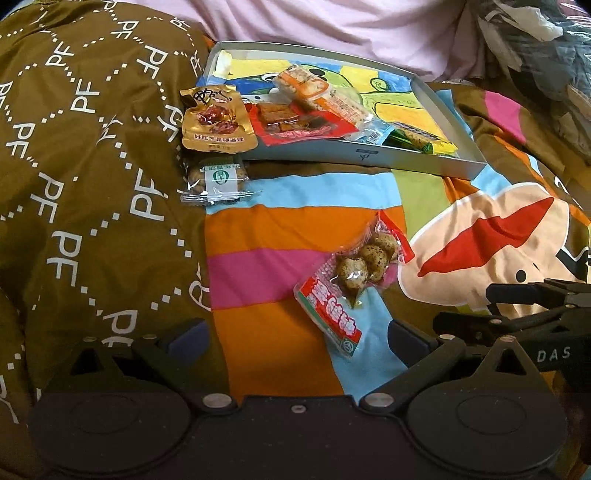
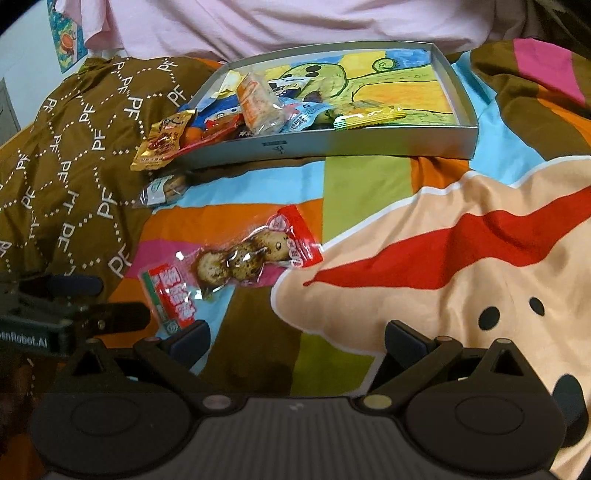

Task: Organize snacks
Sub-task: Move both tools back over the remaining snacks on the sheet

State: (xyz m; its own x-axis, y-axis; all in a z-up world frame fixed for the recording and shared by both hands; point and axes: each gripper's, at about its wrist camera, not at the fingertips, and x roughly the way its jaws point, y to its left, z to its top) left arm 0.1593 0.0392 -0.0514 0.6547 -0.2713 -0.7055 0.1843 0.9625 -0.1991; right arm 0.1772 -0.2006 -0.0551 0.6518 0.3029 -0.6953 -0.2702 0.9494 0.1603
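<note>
Left gripper [image 1: 299, 338] held low over the striped quilt [image 1: 280, 229], jaws spread wide, nothing between them; red-and-clear pack of speckled eggs [image 1: 356, 275] lying just ahead, its lower end reaching into the gap without touching either finger. Right gripper [image 2: 297, 338] likewise spread wide and empty, poised over the quilt's cartoon face print [image 2: 443, 258], same egg pack [image 2: 236, 262] ahead and to its left, the pack's lower end near the left finger. Grey shallow box [image 1: 369, 153] resting further back on the quilt, near the pink sheet [image 1: 332, 26], picture lining its floor. Inside, toward the box's left end: orange-and-white rice cracker bar [image 1: 314, 92], red pack of brown tofu pieces [image 1: 291, 123], blue-ended wrapper [image 1: 373, 134], green-and-yellow bar [image 1: 417, 142] against the front wall. Gold pouch [image 1: 214, 118] propped over the box's front-left corner, half out. Clear pack with green-and-white label [image 1: 218, 179] on the quilt just below that pouch, outside the box, at the edge of the brown lettered fabric [image 1: 74, 166].
</note>
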